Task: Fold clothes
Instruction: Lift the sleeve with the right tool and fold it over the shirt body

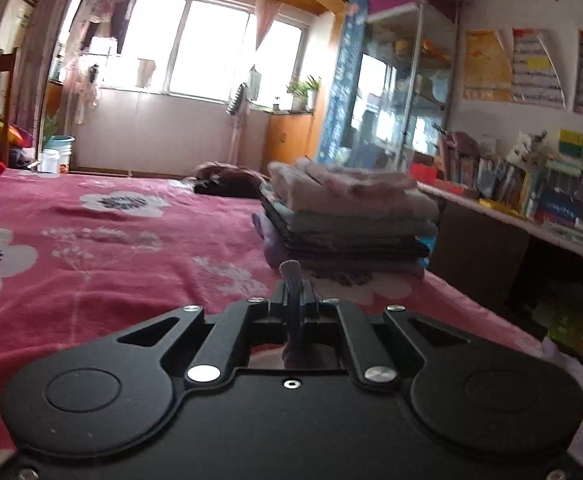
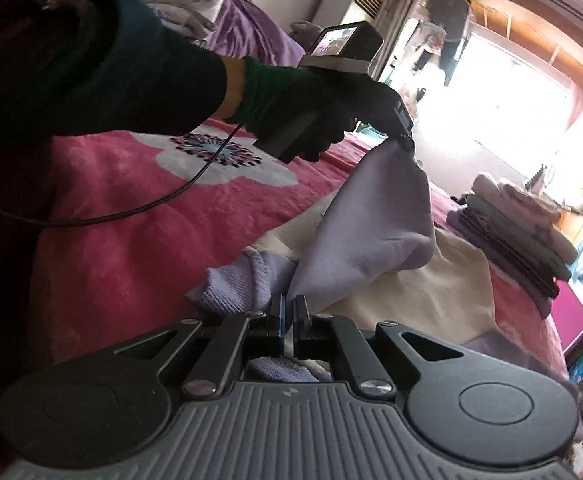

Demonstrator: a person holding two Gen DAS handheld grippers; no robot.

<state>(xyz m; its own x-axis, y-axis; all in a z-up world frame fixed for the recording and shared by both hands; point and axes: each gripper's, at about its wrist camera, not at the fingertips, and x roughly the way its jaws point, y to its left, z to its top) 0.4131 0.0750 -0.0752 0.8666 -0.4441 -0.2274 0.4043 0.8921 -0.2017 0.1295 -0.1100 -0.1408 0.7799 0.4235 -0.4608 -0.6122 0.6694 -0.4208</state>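
Lavender knit fabric of a garment (image 2: 371, 224) hung over the pink floral blanket (image 2: 131, 240), pinched at one corner by the left gripper (image 2: 405, 142) and at its ribbed hem by the right gripper (image 2: 289, 312), both sets of fingers clamped tight. A stack of folded clothes (image 1: 347, 220) sat near the bed's edge.

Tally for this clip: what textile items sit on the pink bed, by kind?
Garment being folded, lavender with cream panel, pinched by left gripper and right gripper: 1
Stack of folded clothes: 1 (layers too blurred to count)
Dark crumpled heap beyond the stack: 1
Total: 3
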